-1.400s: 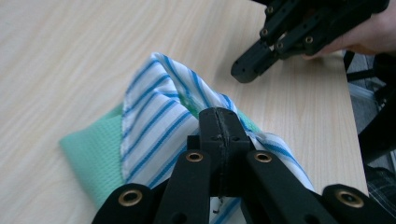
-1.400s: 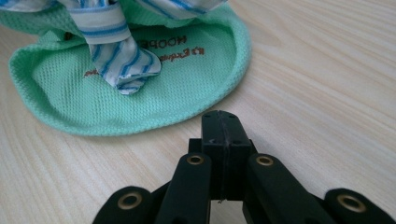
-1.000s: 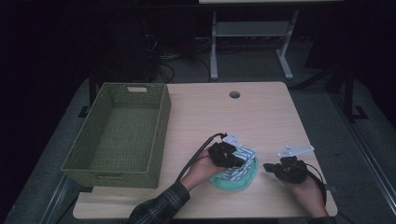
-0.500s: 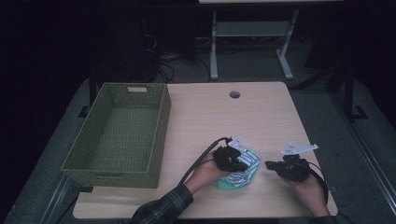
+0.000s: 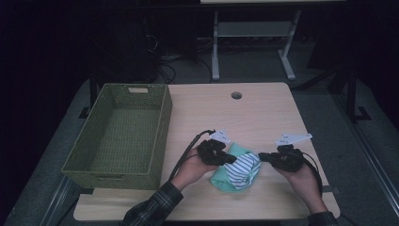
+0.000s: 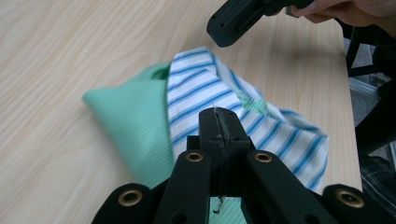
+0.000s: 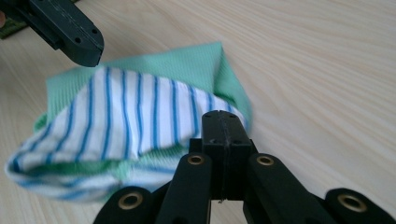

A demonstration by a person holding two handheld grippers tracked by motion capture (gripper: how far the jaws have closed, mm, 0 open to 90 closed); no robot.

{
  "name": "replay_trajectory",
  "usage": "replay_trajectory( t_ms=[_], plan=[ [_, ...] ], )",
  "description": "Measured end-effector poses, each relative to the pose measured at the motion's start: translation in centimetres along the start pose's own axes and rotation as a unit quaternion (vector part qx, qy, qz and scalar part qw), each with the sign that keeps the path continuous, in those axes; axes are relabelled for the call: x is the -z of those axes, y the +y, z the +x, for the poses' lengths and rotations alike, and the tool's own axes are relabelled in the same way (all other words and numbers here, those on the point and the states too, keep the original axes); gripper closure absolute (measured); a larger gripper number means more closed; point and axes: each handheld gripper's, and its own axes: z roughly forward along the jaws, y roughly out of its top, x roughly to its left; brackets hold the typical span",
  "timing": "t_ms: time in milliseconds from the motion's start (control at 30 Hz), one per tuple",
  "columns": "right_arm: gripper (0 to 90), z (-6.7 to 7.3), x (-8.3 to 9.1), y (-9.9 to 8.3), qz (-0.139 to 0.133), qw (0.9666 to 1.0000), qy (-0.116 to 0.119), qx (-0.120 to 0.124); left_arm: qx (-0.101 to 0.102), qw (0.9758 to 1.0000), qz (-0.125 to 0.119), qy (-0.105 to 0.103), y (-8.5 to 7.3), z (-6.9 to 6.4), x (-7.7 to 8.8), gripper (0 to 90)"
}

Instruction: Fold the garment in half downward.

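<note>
Between the closed, empty fingers of the left gripper (image 5: pixel 231 159) and right gripper (image 5: pixel 261 157), a crumpled mint-green and blue-striped white cloth (image 5: pixel 237 170) lies near the pale wooden bench's (image 5: pixel 226 117) front edge, with bare wood beyond.

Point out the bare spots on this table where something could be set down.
Free: the far half of the table, between the green basket and the right edge, around the small round hole; also the basket's floor. Crowded: the near middle, where the left gripper and right gripper flank the green and striped cloth.
</note>
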Motion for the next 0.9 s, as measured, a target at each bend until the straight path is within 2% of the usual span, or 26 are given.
replay_trajectory(
  t_ms=[300, 400, 433, 667, 900],
  plan=[
    [89.7, 1.0, -2.7, 2.9, 0.0, 0.9995, 0.025, 0.022, 0.013, 0.9998, 0.009, 0.011, -2.1, 0.4, 1.5, 89.3],
    [89.7, 1.2, -3.6, 3.6, -0.01, 0.9989, 0.033, 0.033, 0.018, 0.9997, 0.011, 0.014, -2.7, 0.3, 1.7, 89.3],
    [89.7, 1.4, -4.0, 3.9, -0.002, 0.9989, 0.036, 0.029, 0.02, 0.9997, 0.011, 0.014, -2.8, 0.3, 1.7, 89.3],
    [89.7, 2.1, -6.3, 5.1, -0.001, 0.998, 0.043, 0.046, 0.017, 0.9995, 0.025, 0.012, -3.3, 0.3, 0.9, 89.3],
    [89.8, 1.8, -8.5, 4.7, 0.029, 0.9979, 0.042, 0.041, 0.013, 0.9984, 0.052, 0.019, -3.8, 0.5, -0.1, 89.3]
  ],
)
